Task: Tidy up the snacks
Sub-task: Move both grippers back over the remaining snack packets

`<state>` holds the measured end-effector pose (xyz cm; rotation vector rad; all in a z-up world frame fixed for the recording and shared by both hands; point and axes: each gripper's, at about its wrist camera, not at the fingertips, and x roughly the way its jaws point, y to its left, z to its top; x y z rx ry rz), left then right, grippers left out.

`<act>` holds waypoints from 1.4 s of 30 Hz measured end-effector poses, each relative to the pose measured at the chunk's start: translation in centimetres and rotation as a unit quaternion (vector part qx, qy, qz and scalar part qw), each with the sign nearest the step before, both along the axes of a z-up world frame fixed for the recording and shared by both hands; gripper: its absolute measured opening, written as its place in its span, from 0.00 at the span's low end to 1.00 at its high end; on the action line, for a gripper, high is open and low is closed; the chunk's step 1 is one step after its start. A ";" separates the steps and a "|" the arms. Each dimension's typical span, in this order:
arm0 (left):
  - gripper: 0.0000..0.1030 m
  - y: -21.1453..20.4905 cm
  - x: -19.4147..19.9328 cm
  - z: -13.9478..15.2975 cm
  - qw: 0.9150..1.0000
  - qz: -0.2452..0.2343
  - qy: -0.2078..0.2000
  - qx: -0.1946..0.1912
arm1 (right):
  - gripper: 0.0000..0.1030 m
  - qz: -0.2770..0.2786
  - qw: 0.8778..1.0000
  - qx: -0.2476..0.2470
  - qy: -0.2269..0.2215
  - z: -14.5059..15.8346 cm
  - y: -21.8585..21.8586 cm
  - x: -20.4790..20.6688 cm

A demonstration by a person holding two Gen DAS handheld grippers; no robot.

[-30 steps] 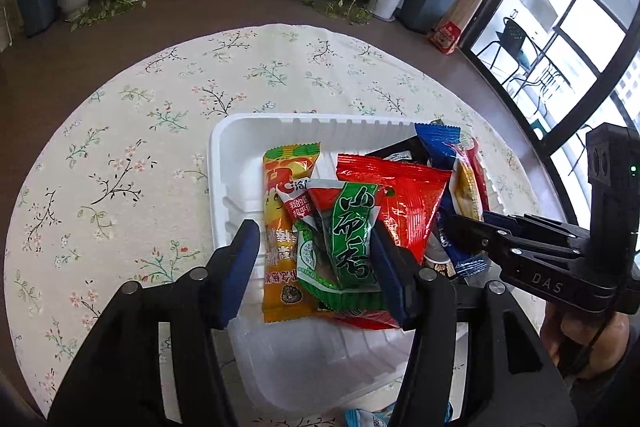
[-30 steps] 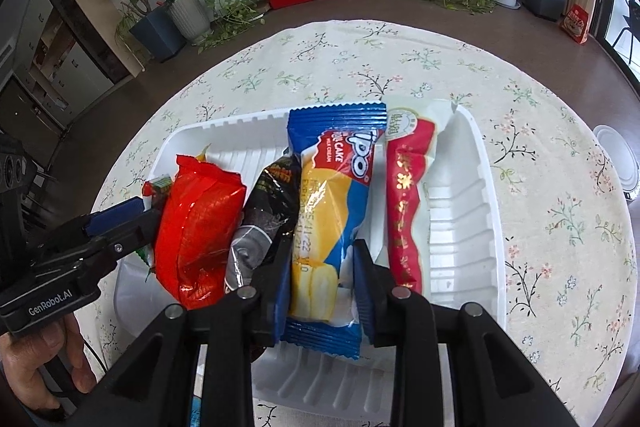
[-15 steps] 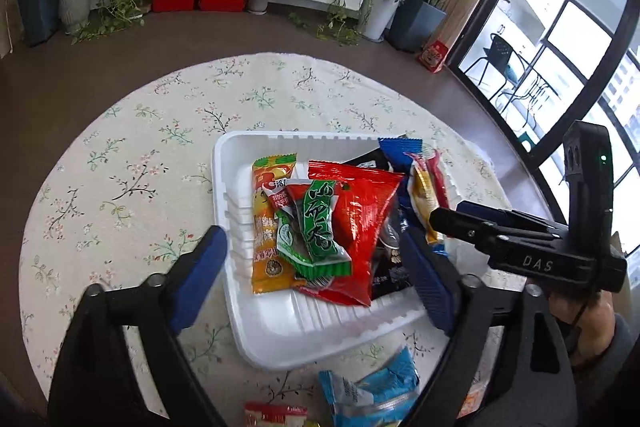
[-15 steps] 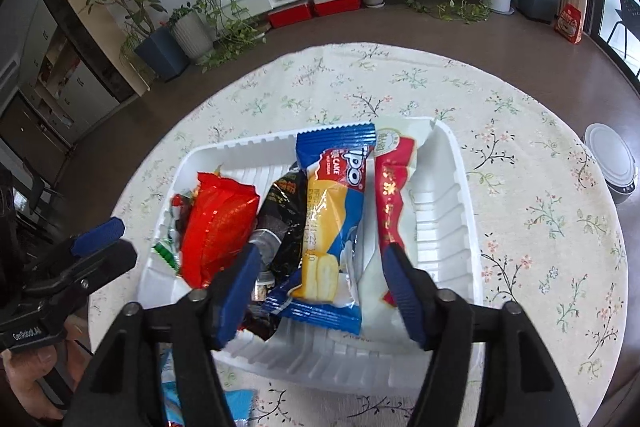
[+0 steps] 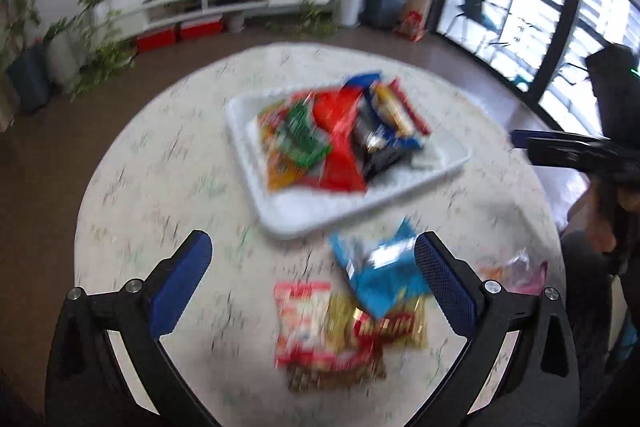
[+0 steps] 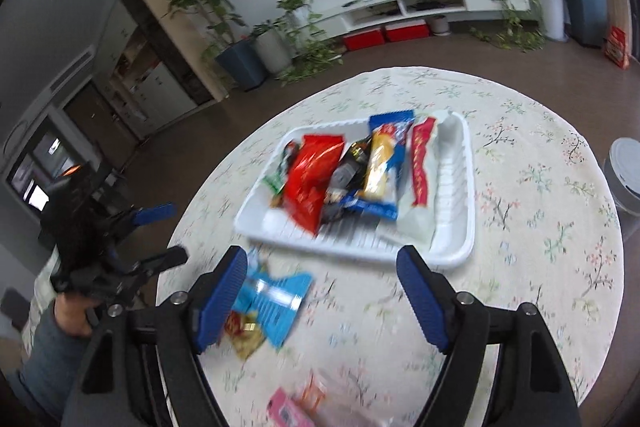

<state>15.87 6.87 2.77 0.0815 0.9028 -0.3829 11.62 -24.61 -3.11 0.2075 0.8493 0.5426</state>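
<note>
White foam tray [image 6: 456, 187] on the floral tablecloth [image 6: 540, 267] holds six snack packets side by side, while left gripper [image 5: 312, 283] and right gripper [image 6: 320, 291], jaws just opened wide and empty, hover over loose packets, the blue packet [image 5: 380, 275] probably next.

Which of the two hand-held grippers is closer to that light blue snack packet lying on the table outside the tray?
Left. The left hand-held gripper frames the light blue packet between open jaws; the right hand-held gripper hangs beside it, the packet behind one finger.
</note>
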 end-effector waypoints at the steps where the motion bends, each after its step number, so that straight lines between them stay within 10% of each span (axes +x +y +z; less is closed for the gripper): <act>1: 1.00 0.6 -0.8 -0.7 1.000 0.020 0.016 0.002 | 0.77 0.005 1.000 -0.010 -0.006 -0.1 0.2 -0.9; 16: 0.99 0.0 -6.2 -6.9 0.994 0.068 0.087 0.019 | 0.77 0.060 0.996 -0.060 -0.021 -2.5 3.5 -6.5; 25: 0.99 0.9 -5.0 -7.7 0.982 0.165 0.092 -0.022 | 0.77 0.061 0.997 -0.051 -0.018 -2.8 4.7 -6.0; 42: 0.92 4.3 -7.3 -8.1 0.976 0.176 0.129 0.000 | 0.77 0.065 0.996 -0.067 -0.012 -3.7 5.5 -6.5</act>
